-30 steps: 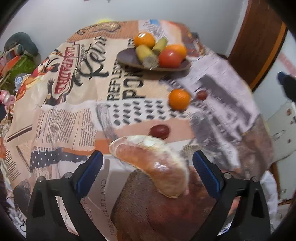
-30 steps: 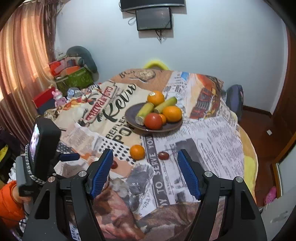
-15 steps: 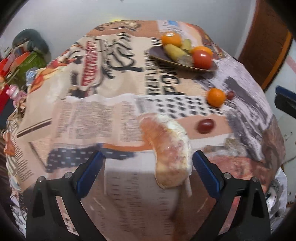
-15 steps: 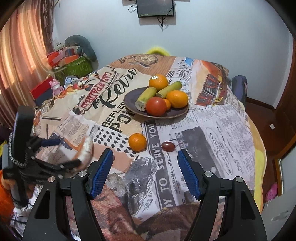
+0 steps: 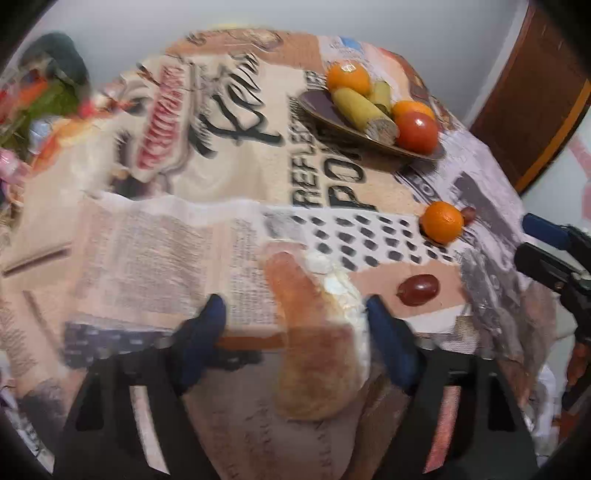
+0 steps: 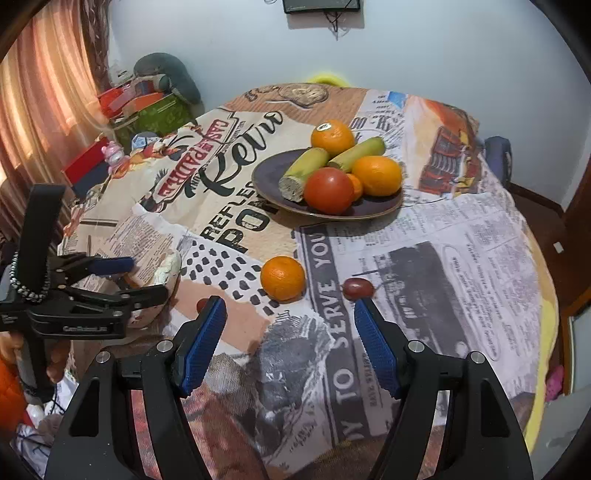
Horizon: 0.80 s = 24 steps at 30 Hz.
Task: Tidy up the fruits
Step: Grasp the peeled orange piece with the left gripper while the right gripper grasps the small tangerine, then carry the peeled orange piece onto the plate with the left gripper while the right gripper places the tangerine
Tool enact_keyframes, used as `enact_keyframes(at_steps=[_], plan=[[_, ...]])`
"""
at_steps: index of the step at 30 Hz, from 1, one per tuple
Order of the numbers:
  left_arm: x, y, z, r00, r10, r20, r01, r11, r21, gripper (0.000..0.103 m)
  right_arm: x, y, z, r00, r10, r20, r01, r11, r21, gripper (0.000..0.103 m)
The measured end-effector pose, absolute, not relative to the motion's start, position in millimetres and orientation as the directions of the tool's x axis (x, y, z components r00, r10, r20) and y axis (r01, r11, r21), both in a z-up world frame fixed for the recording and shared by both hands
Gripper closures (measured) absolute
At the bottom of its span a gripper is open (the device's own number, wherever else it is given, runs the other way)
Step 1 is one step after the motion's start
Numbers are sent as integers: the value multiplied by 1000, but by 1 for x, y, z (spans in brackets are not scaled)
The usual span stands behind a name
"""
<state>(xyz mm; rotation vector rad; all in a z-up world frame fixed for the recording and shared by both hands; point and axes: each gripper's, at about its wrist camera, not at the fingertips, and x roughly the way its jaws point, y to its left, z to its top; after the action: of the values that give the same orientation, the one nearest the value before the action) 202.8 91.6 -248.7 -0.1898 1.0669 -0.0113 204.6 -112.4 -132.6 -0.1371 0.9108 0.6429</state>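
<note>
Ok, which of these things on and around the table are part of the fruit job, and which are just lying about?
Job:
plate of fruit
loose orange
two grapes
peeled fruit segment between the left gripper's fingers
right gripper, open

Lying about:
boxes and toy figure beside the curtain
wall screen

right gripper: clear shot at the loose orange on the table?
Probably yes. The right gripper is open and empty, and the orange sits on the tablecloth just ahead of its fingertips with nothing between. The nearby grape lies off to one side, apart from it.
</note>
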Motion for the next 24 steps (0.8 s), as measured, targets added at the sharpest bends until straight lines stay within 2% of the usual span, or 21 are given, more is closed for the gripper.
enact_keyframes(at_steps=[5,9,12,13,17,19,24], plan=[[205,83,-253,510,-50,-859,-66,993,-98,32,216,-103,-144,413,465,-783,-584,795,164,39],[206,86,-256,528,-55,-847,-63,993,-104,33,226,-95,-156,381,469,-797,-589,787,182,45],[209,89,-254,522,-54,-851,-80,990,-112,41,232,-90,-162,360,473,-804,-594,781,193,49],[209,90,-253,521,-58,-852,-84,989,-118,46,234,-87,-164,355,474,-806,-596,779,195,50],[208,99,-249,519,-85,-850,-91,984,-154,55,240,-82,-170,338,477,-811,-598,774,206,52],[206,103,-246,520,-100,-849,-91,981,-171,57,243,-81,-173,323,481,-815,-599,771,218,61],[205,104,-240,532,-106,-840,-87,980,-179,61,246,-82,-174,316,490,-812,-591,772,235,68]])
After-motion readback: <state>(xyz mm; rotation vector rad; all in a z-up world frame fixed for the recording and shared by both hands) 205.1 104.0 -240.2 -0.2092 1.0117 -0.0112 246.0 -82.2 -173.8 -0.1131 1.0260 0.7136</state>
